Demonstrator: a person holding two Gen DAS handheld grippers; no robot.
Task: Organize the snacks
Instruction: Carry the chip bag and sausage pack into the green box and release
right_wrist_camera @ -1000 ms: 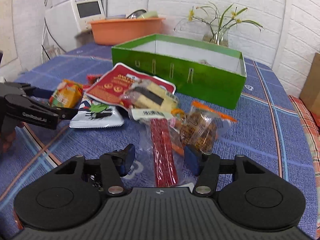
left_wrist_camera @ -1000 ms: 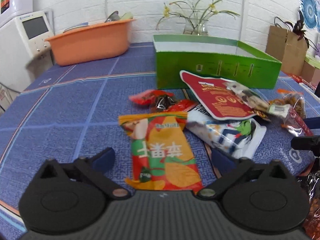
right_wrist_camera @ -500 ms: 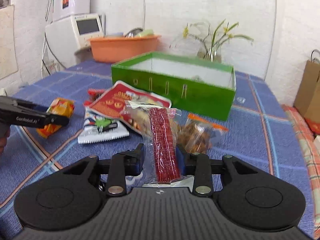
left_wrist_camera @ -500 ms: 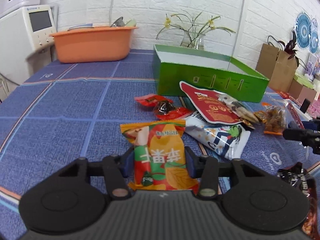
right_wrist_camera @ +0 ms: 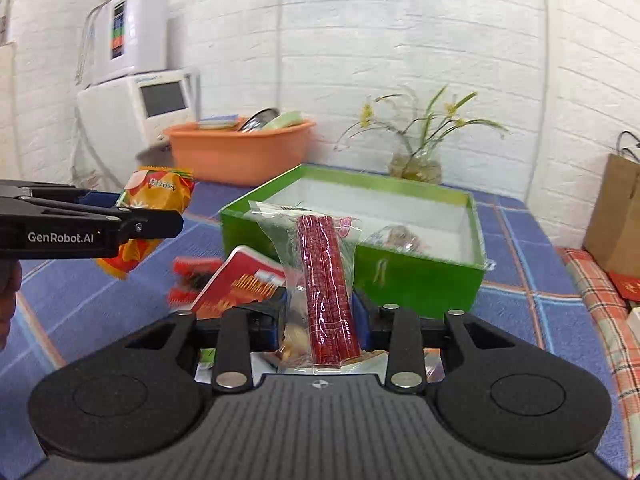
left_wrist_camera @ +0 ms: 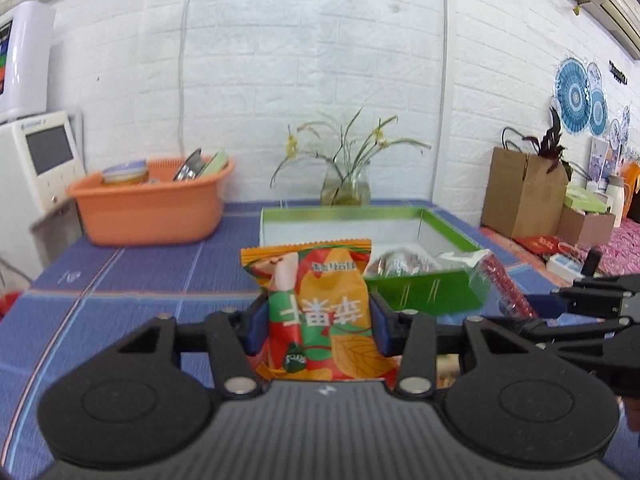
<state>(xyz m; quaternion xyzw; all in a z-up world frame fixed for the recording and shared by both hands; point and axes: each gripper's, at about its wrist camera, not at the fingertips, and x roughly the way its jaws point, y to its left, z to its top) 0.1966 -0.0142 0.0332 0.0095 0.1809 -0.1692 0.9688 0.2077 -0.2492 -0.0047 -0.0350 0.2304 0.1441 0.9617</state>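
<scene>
— Snacks: where are they?
— An orange packet (left_wrist_camera: 320, 312) is pinched between the left gripper (left_wrist_camera: 318, 322) pads, standing upright and clear of the table (left_wrist_camera: 120, 280). A clear pack of red sticks (right_wrist_camera: 326, 288) is clamped the same way in the right gripper (right_wrist_camera: 320, 316).
— Both grips firm?
— Yes, each pair of jaws presses on its pack; both closed in within the last second.
— And the box?
— The green box (right_wrist_camera: 420, 280) sits just beyond both tools, open on top, with one wrapped snack (right_wrist_camera: 400, 238) inside.
— Anything else nearby?
— A red pouch (right_wrist_camera: 240, 280) and small red wrappers (right_wrist_camera: 188, 276) lie below and left of the right gripper. An orange basin (left_wrist_camera: 152, 208) is far left, beyond the left one.
</scene>
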